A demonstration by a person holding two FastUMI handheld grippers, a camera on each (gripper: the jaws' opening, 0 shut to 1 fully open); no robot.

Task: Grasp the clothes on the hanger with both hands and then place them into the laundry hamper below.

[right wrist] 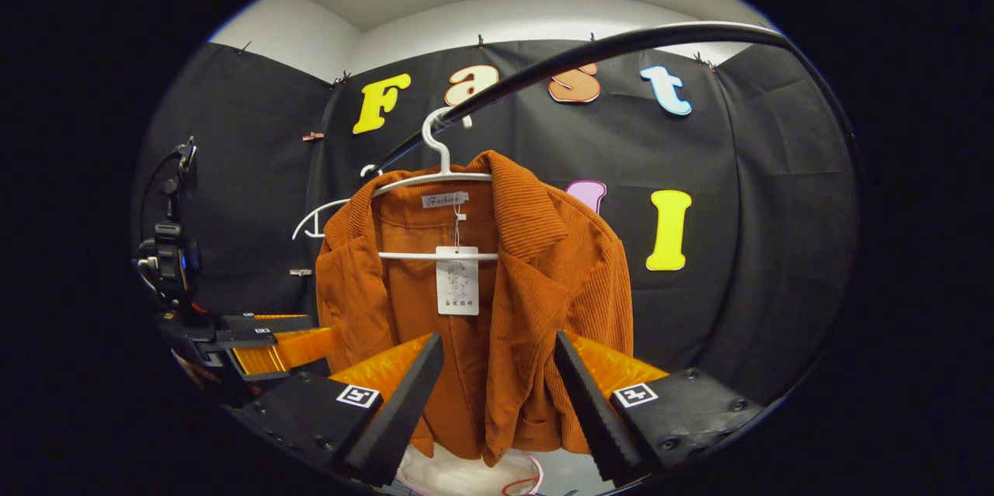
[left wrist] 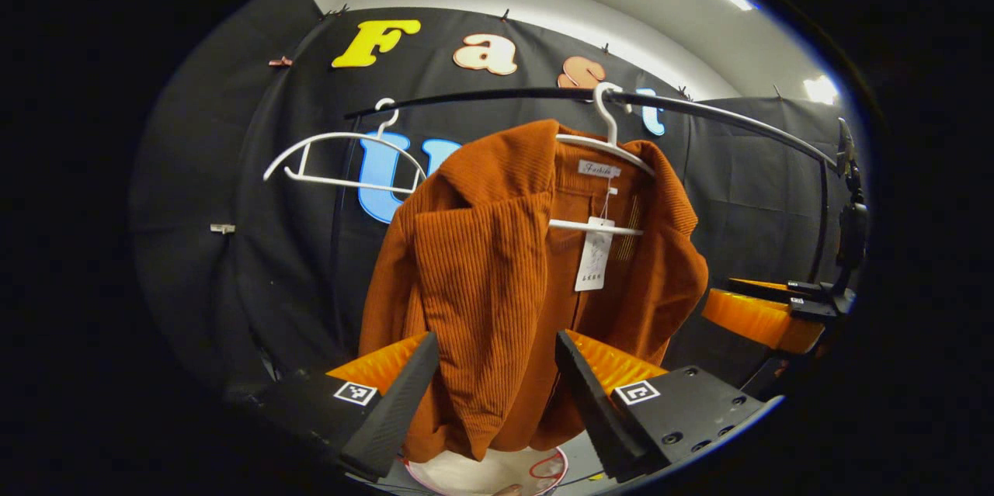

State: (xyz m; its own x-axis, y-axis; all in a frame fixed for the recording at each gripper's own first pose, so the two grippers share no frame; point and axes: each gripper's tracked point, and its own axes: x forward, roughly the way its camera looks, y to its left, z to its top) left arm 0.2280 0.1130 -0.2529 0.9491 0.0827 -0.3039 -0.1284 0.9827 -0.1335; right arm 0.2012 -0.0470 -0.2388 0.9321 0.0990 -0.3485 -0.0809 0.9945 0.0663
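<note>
A rust-orange corduroy jacket (left wrist: 497,279) hangs on a white hanger (left wrist: 613,147) hooked over the dark curved rail (left wrist: 738,123), front open, with a white tag (left wrist: 596,254) dangling inside its collar. Directly below the jacket sits the white laundry hamper (left wrist: 485,473). The left gripper (left wrist: 497,395) faces the jacket's lower hem, its 2 fingers spread with cloth seen between them, not pinched. The right gripper (right wrist: 497,395) is likewise spread before the jacket. Beside the jacket, an empty white hanger (left wrist: 345,162) hangs on the rail.
</note>
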